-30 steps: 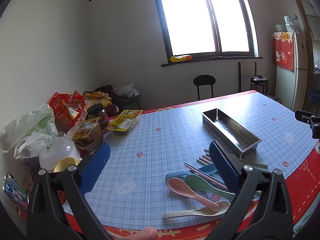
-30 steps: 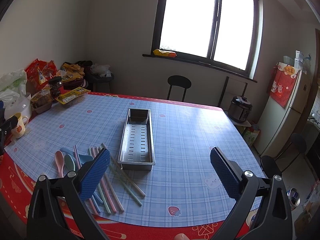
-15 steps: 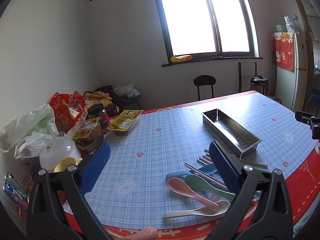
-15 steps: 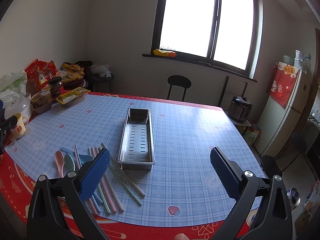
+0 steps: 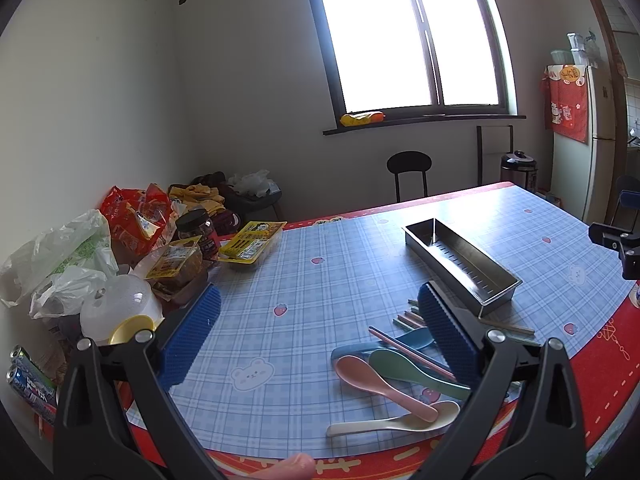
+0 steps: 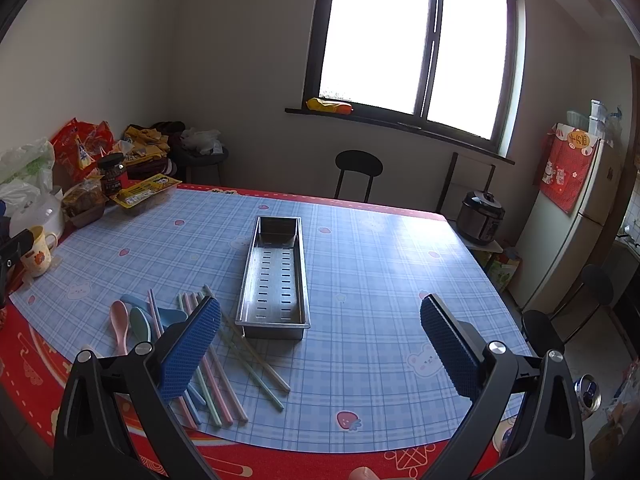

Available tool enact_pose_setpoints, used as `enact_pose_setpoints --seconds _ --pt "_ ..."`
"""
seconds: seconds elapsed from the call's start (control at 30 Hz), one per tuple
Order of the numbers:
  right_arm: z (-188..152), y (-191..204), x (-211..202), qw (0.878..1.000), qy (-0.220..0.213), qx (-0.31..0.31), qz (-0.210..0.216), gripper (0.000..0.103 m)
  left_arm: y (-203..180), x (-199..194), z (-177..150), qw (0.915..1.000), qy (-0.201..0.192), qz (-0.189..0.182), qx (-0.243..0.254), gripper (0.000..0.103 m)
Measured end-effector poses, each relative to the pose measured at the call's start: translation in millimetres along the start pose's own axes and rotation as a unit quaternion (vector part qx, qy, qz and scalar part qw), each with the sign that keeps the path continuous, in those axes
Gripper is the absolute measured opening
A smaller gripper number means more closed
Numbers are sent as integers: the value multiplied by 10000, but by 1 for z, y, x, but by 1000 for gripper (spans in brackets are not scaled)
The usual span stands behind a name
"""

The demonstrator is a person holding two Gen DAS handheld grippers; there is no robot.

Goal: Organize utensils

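A long steel perforated tray (image 6: 276, 276) stands empty mid-table; it also shows in the left wrist view (image 5: 460, 262). Left of it lie pastel chopsticks (image 6: 224, 376) and plastic spoons: pink (image 5: 380, 382), green (image 5: 408, 368), blue (image 5: 384, 346) and cream (image 5: 396, 422). In the right wrist view the pink spoon (image 6: 120, 322) lies left of the chopsticks. My left gripper (image 5: 320, 336) is open and empty, held above the table near the spoons. My right gripper (image 6: 320, 340) is open and empty, above the table's front edge near the tray.
Snack bags (image 5: 136, 216), a jar (image 5: 198, 230), food packs (image 5: 252, 242) and a white lidded pot (image 5: 116, 312) crowd the table's left end. A mug (image 6: 38, 250) stands there too. A black chair (image 6: 356, 172), a rice cooker (image 6: 480, 212) and a fridge (image 6: 576, 216) stand beyond the table.
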State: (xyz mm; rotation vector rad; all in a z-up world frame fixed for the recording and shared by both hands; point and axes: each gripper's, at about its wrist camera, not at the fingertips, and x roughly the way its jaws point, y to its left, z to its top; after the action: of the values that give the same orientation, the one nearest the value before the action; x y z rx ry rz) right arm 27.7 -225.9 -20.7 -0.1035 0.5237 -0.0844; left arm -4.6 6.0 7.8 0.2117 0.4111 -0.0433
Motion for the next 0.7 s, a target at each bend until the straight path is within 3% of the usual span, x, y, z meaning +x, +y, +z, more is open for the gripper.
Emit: enact_pose_setpoints --seconds 0.4,0.7 --pt "-5 8 7 9996 43 -65 257 98 7 11 -6 9995 278 -72 -132 98" --pt "-26 33 41 9940 320 -157 1035 98 19 32 -37 9969 716 -224 -231 98"
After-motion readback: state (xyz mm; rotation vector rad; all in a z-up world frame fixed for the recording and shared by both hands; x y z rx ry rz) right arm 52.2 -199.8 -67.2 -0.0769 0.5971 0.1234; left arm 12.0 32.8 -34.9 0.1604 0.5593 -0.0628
